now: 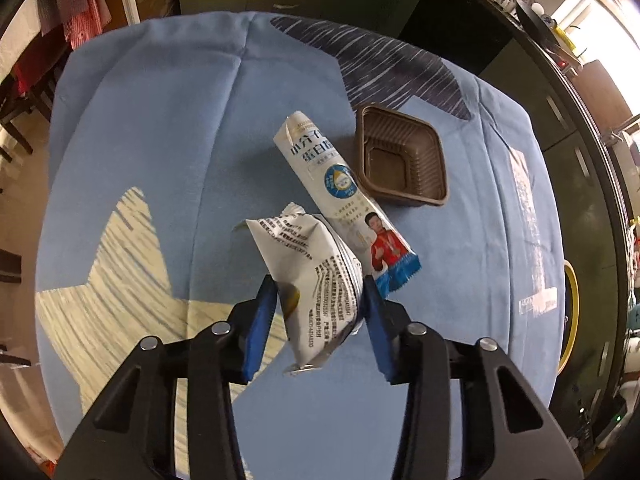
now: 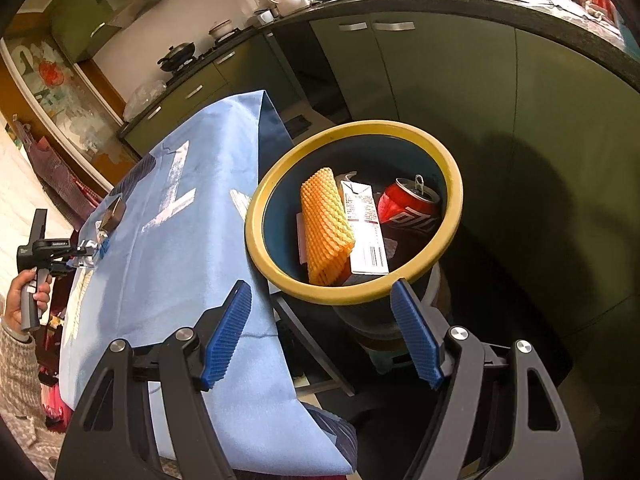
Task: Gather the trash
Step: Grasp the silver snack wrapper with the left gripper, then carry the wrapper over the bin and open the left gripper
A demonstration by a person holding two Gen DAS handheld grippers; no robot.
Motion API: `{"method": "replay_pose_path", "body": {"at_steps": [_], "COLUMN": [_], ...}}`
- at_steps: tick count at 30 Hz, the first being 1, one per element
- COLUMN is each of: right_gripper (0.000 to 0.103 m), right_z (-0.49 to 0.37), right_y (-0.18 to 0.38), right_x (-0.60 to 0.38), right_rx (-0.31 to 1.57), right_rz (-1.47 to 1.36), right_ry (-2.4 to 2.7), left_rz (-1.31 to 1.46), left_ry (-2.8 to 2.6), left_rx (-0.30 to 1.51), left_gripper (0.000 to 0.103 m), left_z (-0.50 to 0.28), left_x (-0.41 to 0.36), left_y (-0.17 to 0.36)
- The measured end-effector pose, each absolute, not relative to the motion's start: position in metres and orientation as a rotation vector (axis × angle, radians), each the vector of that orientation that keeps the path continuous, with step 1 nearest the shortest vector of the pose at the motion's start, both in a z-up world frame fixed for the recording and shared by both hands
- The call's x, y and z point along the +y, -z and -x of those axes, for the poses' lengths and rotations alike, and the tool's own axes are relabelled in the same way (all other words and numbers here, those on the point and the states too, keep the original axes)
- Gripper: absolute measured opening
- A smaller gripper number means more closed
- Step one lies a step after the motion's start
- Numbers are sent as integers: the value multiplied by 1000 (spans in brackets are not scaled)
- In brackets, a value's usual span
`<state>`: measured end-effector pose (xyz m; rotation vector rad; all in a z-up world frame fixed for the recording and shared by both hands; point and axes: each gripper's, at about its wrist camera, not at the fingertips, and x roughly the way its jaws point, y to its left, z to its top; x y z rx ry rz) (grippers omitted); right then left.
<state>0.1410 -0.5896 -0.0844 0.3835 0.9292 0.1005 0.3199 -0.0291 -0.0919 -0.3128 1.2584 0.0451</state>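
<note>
In the left wrist view my left gripper [image 1: 319,292] has its blue pads against both sides of a crumpled white wrapper with black print [image 1: 310,276], raised a little above the blue tablecloth [image 1: 160,152]. A long white-and-blue snack wrapper [image 1: 344,200] lies just beyond it, next to an empty brown plastic tray [image 1: 402,156]. In the right wrist view my right gripper [image 2: 322,300] is open and empty, above the near rim of a yellow-rimmed bin [image 2: 456,188] beside the table. The bin holds an orange foam net [image 2: 326,220], a white carton [image 2: 366,232] and a red can [image 2: 412,208]. The left gripper [image 2: 90,254] shows at the table's far side.
Green kitchen cabinets [image 2: 460,92] and a dark counter with pots and dishes stand behind the bin. The bin's yellow rim shows at the right edge of the left wrist view [image 1: 572,312]. A dark stool frame [image 2: 320,352] stands under the bin. Chairs and hanging cloths are left of the table.
</note>
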Motion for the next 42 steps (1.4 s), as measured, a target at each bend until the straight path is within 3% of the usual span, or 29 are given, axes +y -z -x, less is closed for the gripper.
{"method": "replay_pose_path", "body": {"at_steps": [11, 21, 30, 37, 40, 42], "right_gripper": [72, 72, 72, 72, 73, 73], "right_z": [-134, -106, -66, -47, -45, -45], "right_y": [78, 78, 94, 104, 105, 104], "right_x": [-582, -616, -665, -686, -688, -687], "right_rx": [902, 873, 876, 875, 873, 870], "right_rz": [-392, -439, -523, -578, -585, -586], "right_ry": [-123, -53, 55, 101, 105, 101], "left_rz": [177, -55, -216, -277, -266, -265], "left_ry": [77, 496, 737, 747, 716, 721], "left_rx": [1175, 1073, 1136, 1212, 1245, 1233], "left_gripper": [42, 43, 43, 43, 60, 60], "left_z": [-269, -253, -295, -338, -351, -352], "left_x": [-63, -235, -419, -513, -528, -528], "left_y": [37, -12, 29, 83, 100, 97]}}
